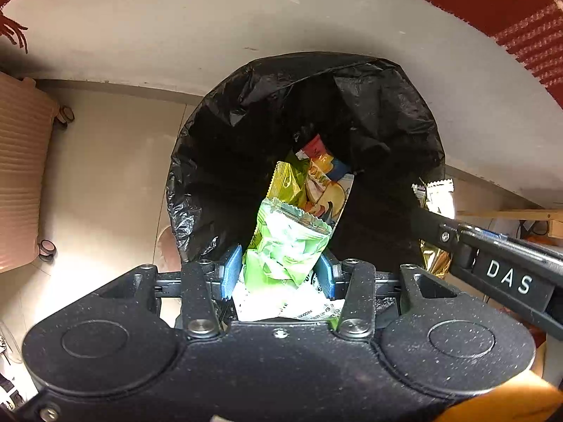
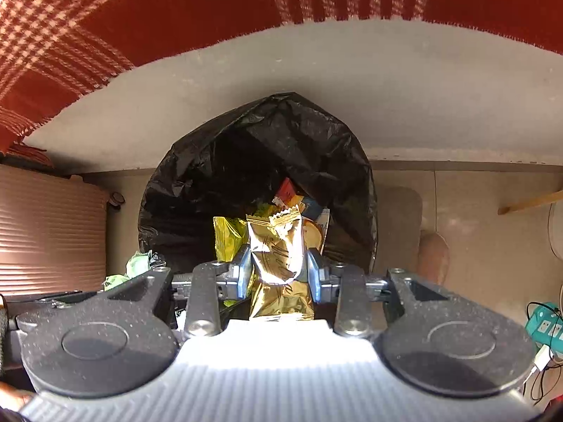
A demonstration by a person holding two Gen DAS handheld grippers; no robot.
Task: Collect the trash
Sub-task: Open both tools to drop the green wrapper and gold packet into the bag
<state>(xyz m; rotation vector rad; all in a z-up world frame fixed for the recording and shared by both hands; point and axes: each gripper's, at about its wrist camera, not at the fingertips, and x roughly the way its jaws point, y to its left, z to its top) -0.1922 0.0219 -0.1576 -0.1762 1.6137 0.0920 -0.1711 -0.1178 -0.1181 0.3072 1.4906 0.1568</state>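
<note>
Poised over the black-lined bin (image 1: 306, 112), the left hand-held gripper (image 1: 279, 274) is clamped on a crumpled green wrapper (image 1: 288, 246), pointing down so the wrapper hangs above the open mouth. To its right, the right hand-held gripper (image 2: 279, 274) pinches a gold wrapper (image 2: 278, 256) above the same bin. Yellow and printed packets (image 1: 316, 179) already lie inside, suggesting both wrappers are ready to drop.
</note>
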